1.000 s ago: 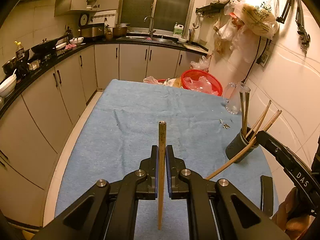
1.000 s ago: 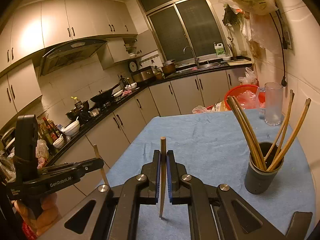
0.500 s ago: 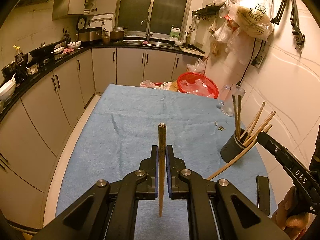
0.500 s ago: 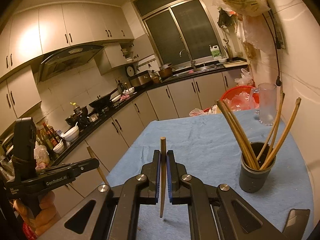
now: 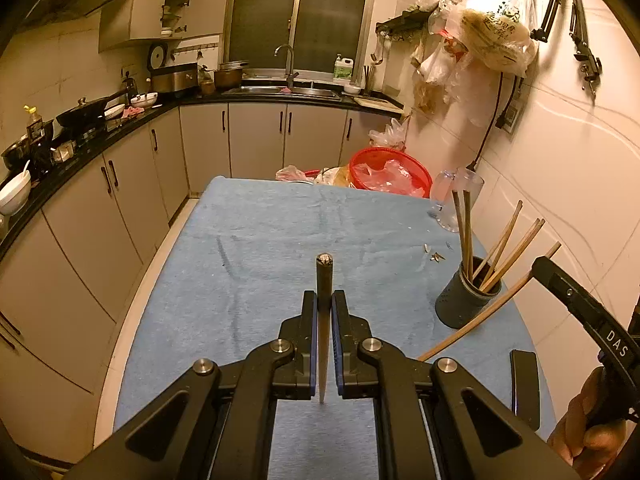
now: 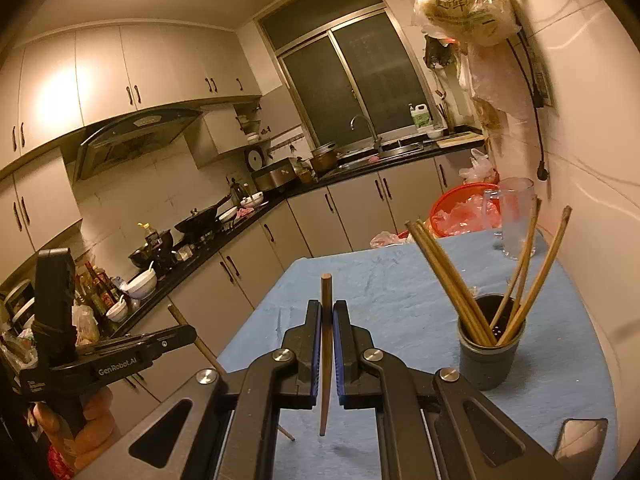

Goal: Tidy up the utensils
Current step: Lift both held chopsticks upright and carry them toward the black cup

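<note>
- L side: left gripper [image 5: 324,308] clenched on one chopstick [image 5: 323,280], held roughly upright, thin tip hanging below the jaws, above the blue cloth [image 5: 248,248] on the table.
- Centre: right gripper [image 6: 327,320] likewise clamped on a second chopstick [image 6: 326,296], near upright, tip clear of the cloth.
- R side: dark holder cup [image 6: 490,356] stands on the cloth near the wall w/ several chopsticks already leaning inside; glass mug [image 6: 514,216] and red basin [image 6: 460,208] further back.
- Step in hand, as I read it: both sticks picked up, carry-to-cup phase; neither is over the cup yet.
- Next move prob needs: bring a tip over the cup mouth, aim for a gap btw the leaning sticks, lower, then let go. One hand at a time so the grippers don't clash.
- Writing: "GenRobot.AI" on the left gripper's side (right-wrist view); "DAS" on the right gripper's body (left-wrist view). Hanging plastic bag [image 6: 464,0] has printed characters, not legible enough to read.
</note>
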Tool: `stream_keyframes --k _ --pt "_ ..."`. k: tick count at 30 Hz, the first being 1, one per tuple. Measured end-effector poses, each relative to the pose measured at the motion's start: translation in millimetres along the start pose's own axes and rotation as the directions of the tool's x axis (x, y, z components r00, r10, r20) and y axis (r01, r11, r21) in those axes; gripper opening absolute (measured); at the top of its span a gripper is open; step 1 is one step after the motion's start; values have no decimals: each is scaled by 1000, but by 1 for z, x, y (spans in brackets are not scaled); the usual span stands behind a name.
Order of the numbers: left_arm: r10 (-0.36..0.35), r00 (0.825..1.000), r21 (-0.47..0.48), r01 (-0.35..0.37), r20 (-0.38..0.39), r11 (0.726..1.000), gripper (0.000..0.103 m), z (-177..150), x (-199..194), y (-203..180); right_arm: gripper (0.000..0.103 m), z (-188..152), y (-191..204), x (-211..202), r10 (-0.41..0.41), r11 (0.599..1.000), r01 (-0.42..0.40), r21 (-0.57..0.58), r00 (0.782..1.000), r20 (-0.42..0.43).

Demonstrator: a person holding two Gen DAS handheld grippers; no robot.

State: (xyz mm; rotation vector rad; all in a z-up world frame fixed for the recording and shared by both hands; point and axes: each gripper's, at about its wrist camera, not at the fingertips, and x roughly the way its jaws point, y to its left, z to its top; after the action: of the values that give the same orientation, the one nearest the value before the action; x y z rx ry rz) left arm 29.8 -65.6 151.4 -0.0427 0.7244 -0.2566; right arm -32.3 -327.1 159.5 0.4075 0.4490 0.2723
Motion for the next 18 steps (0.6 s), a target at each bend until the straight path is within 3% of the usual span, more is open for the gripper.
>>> stream_keyframes --k 18 --pt "-6 1000 70 6 11 998 7 10 -6 -31 6 15 -31 -35 -48 998 45 41 996 70"
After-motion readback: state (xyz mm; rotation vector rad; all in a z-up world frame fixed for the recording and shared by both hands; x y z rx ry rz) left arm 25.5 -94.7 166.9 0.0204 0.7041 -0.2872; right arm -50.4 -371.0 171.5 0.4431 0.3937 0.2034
